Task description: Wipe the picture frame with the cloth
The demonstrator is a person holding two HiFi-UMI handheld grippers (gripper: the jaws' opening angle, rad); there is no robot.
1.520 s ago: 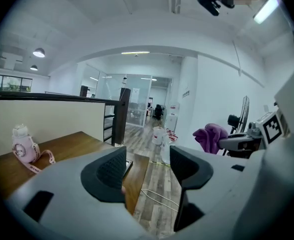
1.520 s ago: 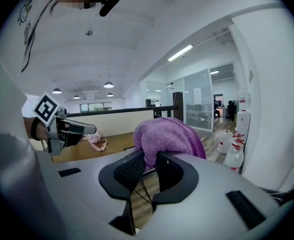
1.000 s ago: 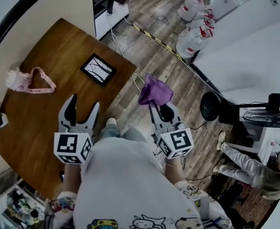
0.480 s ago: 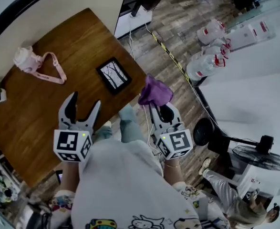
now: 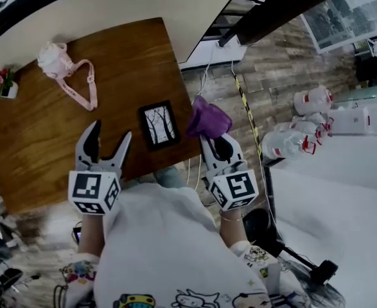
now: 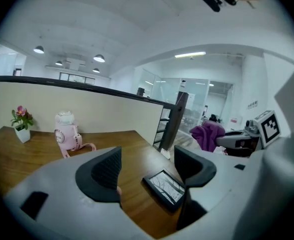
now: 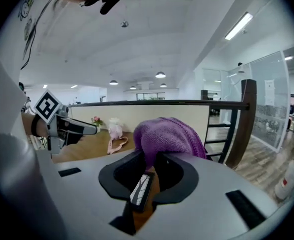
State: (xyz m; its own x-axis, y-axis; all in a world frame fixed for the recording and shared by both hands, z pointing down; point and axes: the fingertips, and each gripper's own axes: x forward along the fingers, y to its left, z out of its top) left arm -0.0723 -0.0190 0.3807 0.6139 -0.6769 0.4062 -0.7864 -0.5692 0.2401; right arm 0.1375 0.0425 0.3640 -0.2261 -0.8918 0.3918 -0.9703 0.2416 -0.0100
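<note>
Right claw [image 5: 209,140] was clamped on the purple cloth [image 5: 207,117], left claw [image 5: 110,133] wide and empty. Picture frame [image 5: 159,124] lay flat near the right edge of the table [image 5: 47,146]. Unpinned, a hard wipe could probably shove it off.

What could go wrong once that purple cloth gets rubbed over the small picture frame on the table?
1. The picture frame lies loose near the edge of the table, and the left gripper hangs open over the wood, not steadying it. A sideways wipe might slide it off.
2. The cloth is bunched in the right gripper, so its hard fingers could perhaps scrape the frame's face.
</note>
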